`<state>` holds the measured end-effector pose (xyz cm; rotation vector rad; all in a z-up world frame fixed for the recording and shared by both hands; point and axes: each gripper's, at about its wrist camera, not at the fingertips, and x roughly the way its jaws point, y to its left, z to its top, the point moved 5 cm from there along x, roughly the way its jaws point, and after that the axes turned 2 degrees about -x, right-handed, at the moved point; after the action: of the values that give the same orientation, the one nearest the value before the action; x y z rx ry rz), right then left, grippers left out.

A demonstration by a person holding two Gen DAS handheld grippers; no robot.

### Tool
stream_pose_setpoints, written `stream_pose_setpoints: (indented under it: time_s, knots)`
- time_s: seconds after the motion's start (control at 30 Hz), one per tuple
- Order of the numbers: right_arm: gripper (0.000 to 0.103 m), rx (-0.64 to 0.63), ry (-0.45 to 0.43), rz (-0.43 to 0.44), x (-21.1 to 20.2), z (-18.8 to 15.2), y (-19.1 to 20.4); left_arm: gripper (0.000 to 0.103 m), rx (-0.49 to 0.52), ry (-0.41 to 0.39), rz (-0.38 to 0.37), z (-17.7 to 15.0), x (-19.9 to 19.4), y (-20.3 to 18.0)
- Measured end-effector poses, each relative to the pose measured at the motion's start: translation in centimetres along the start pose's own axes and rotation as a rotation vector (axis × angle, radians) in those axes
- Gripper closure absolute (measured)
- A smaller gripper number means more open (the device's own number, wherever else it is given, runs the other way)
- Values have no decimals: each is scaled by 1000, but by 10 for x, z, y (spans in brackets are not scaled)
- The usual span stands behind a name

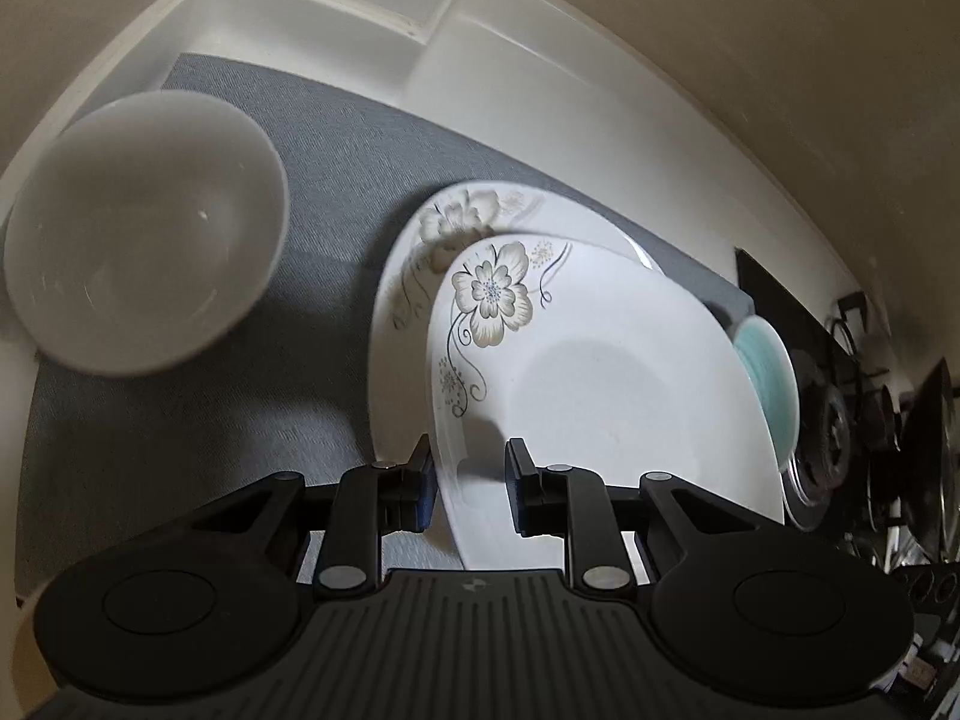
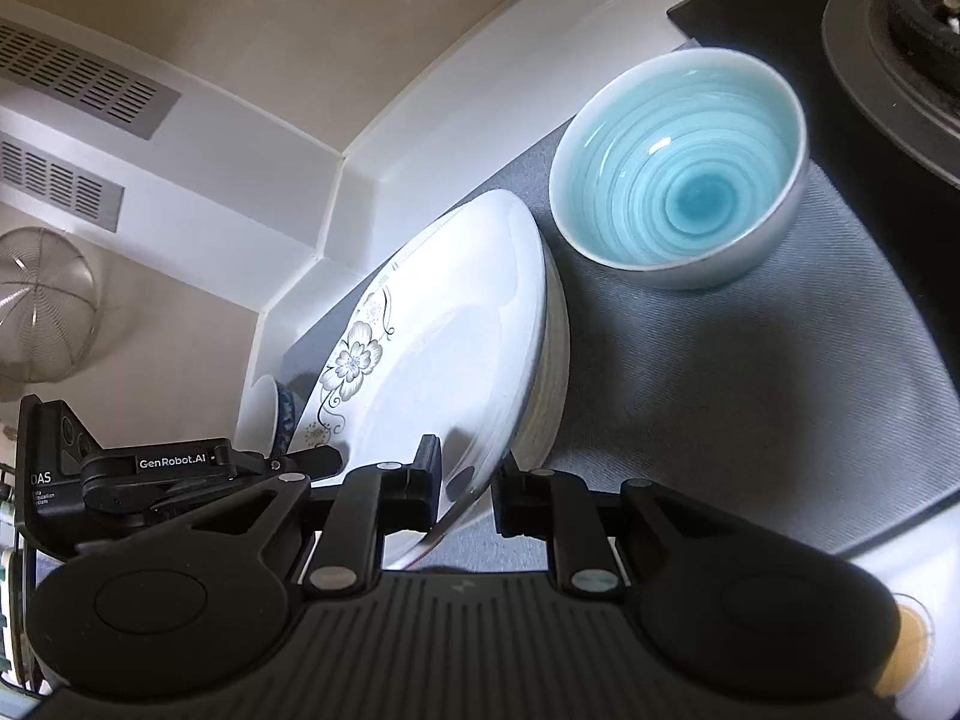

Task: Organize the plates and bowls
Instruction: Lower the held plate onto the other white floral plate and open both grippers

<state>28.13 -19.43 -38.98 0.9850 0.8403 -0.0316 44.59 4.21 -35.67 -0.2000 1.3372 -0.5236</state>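
A white plate with a grey flower print hangs tilted over a matching plate that lies on the grey mat. My left gripper is shut on the tilted plate's near rim. In the right wrist view the same plate leans over a plate stack, and my right gripper is shut on its lower edge. The left gripper shows there at the far left, by the rim. A white bowl stands left of the plates. A teal bowl stands upright to their right.
The mat lies in a corner of white countertop against cream walls. A black gas hob with a burner borders the mat beyond the teal bowl. A wire strainer hangs on the wall. Bare mat lies in front of the teal bowl.
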Motion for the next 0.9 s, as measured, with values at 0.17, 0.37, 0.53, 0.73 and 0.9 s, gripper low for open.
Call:
stream_pose_setpoints:
  time_s: [0.17,0.37,0.53,0.73,0.9]
  knots:
    - [85,35,-6,5,12,1,-3,79,-7,1,8,12,7,2]
    - [85,89,-14,9,20,-1,-9,79,-19,21,18,13,14,6]
    - [85,165,-32,31,24,0,-11,66,-73,53,-40,14,15,16]
    - [86,196,-41,37,26,2,-12,60,-96,74,-58,-1,2,16]
    - [87,196,-59,25,24,1,-13,59,-119,104,-59,-29,-11,12]
